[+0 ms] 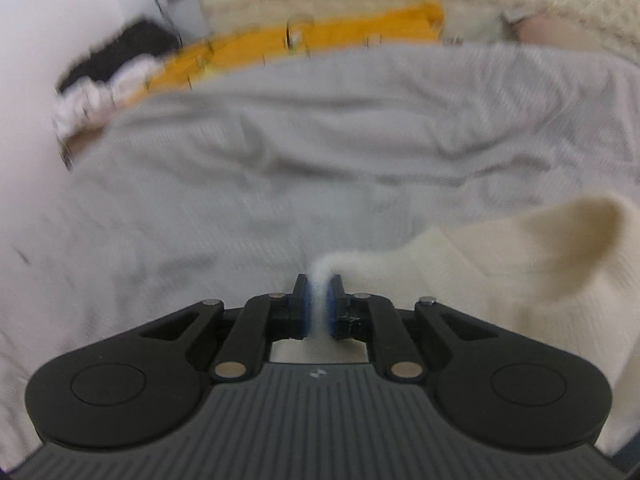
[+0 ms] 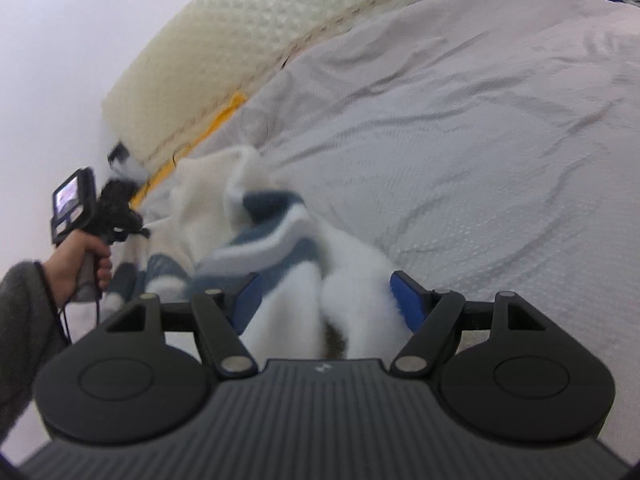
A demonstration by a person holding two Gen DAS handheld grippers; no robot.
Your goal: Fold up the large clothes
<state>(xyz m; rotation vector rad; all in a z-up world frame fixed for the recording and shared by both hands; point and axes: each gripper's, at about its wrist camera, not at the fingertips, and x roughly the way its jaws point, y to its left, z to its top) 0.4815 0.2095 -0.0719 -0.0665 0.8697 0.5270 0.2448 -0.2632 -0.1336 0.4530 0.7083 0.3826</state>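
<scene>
A fluffy cream-white sweater with blue stripes [image 2: 276,220] lies bunched on the bed. My right gripper [image 2: 328,300] has its blue pads [image 2: 408,300] set wide, pressed on a thick bunch of the white knit that fills the gap between them. In the left wrist view my left gripper [image 1: 319,304] is shut on a thin edge of the same sweater [image 1: 520,272], whose cream fabric trails off to the right. The right wrist view also shows a hand [image 2: 80,268] holding the left gripper [image 2: 138,226] at the sweater's far left end, blurred.
A wrinkled pale grey sheet [image 1: 280,140] covers the bed [image 2: 460,120]. A cream quilted headboard [image 2: 208,52] and a yellow strip [image 1: 320,36] run along the far edge by a white wall. A grey sleeve [image 2: 24,320] is at the lower left.
</scene>
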